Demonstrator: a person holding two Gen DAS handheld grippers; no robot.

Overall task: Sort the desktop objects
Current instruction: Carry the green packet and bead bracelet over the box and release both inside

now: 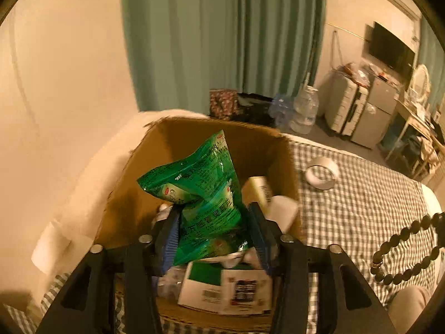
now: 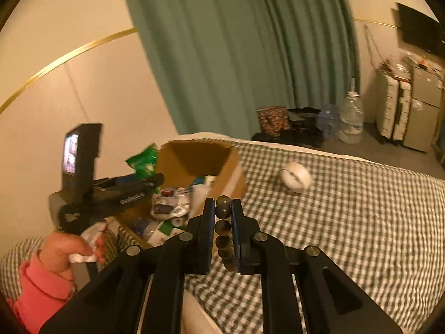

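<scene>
Cardboard box (image 1: pixel 194 144), open-topped, on a bed with a checked cover (image 1: pixel 361 208), near the bed's left edge by the wall; contents include a white-and-green carton (image 1: pixel 222 289), a yellowish pack (image 1: pixel 257 190) and other small packets. Left tool (image 1: pixel 214 222), over the box: jaws partly spread, a green foil packet (image 1: pixel 200 183) upright between them; whether the pads press on it cannot be told. Right tool (image 2: pixel 224 217), over the bed's near edge just right of the box: jaws narrow, clamped on a dark bead bracelet (image 2: pixel 223 208). Tape roll (image 2: pixel 295 176), white, on the cover, right of the box, apart from it.
</scene>
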